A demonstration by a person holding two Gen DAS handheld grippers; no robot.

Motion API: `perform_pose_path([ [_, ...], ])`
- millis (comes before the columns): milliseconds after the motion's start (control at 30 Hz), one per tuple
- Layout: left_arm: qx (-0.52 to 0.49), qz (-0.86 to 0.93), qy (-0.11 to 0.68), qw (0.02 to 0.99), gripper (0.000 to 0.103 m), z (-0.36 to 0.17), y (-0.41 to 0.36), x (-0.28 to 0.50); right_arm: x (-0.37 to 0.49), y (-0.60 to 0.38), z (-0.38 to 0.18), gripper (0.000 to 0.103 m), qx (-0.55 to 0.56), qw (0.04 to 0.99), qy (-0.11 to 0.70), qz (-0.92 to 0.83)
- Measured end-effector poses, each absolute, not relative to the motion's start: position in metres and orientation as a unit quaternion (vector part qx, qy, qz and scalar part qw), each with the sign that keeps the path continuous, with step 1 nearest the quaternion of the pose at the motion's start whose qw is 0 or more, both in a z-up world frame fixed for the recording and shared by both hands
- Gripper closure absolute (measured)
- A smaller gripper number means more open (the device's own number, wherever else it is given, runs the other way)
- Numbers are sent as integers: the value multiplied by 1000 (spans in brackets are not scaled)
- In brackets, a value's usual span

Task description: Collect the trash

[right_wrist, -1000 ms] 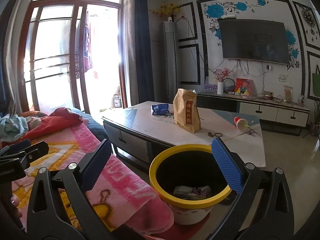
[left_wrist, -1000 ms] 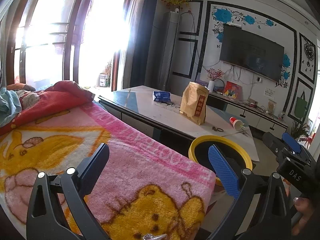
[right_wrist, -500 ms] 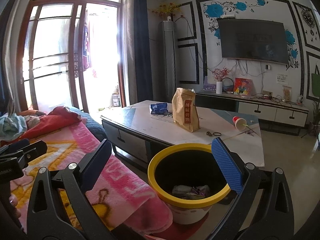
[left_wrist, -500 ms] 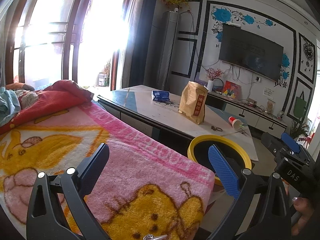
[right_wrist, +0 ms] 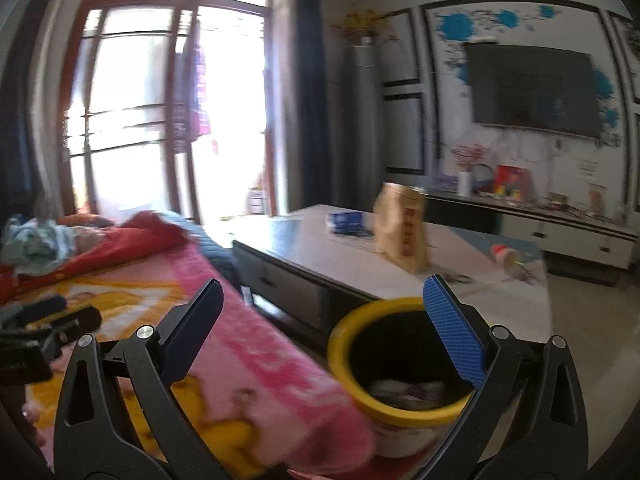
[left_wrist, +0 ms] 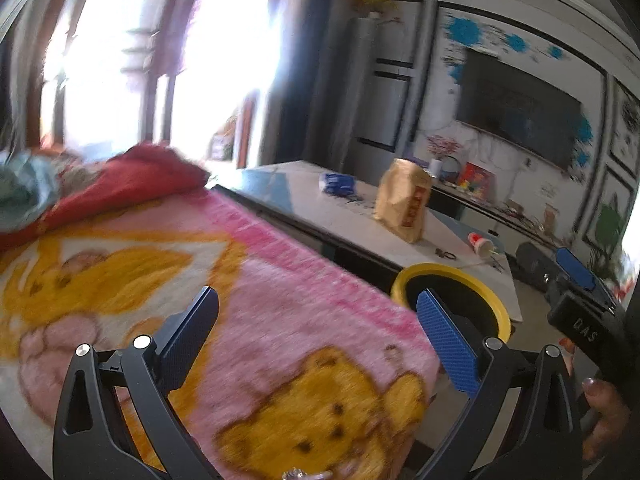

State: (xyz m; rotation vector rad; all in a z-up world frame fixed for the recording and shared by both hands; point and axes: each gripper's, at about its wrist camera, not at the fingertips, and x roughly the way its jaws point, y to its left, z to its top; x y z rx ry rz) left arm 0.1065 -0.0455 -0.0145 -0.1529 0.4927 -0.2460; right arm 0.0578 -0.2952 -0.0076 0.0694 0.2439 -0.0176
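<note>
Left wrist view: the left gripper (left_wrist: 316, 332) hangs over a pink fleece blanket with yellow cartoon bears (left_wrist: 248, 320), its two fingers spread wide and holding nothing. Past the blanket's edge stands a round black bin with a yellow rim (left_wrist: 450, 280), beside a long white-topped coffee table (left_wrist: 360, 220). On the table sit a tan paper bag standing upright (left_wrist: 404, 208), a small blue packet (left_wrist: 338, 183) and a tipped red-and-white paper cup (left_wrist: 480, 242). The right gripper (left_wrist: 576, 280) shows at the far right; whether it is apart or together cannot be told here.

Right wrist view: the right gripper (right_wrist: 324, 320) has its fingers wide apart and empty, the bin (right_wrist: 348, 344) just ahead with crumpled scraps (right_wrist: 408, 388) inside. The bag (right_wrist: 402, 228), packet (right_wrist: 346, 222) and cup (right_wrist: 506, 254) lie well beyond on the table (right_wrist: 500, 300).

The cup looks light and crushable, best pinched gently across its rim; the bag is probably soft, taken at its folded top. The table edge is hard and near the bin; open floor (right_wrist: 580, 320) lies to the right.
</note>
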Motion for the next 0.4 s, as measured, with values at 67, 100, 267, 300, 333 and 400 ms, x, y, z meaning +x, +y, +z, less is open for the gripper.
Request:
perform_pose_path([
  [67,-107,-77,259,957,6,-19,-7,104,68,-265,0,11,35,990,126,52],
  [100,-125,-33,267,955,6,-23,25,102,73,-249,3,11,33,988,128,83],
  [267,-169,207,302,915,6,-44,186,75,95,-112,10,11,3,940,182,288],
  [300,-180,260,307,898,6,-49,225,65,98,-76,6,11,-18,920,206,332],
  [333,-184,302,315,881,6,-55,256,57,100,-41,0,11,-35,897,236,372],
  [400,-192,370,331,847,6,-66,313,42,98,36,-23,11,-60,845,302,438],
])
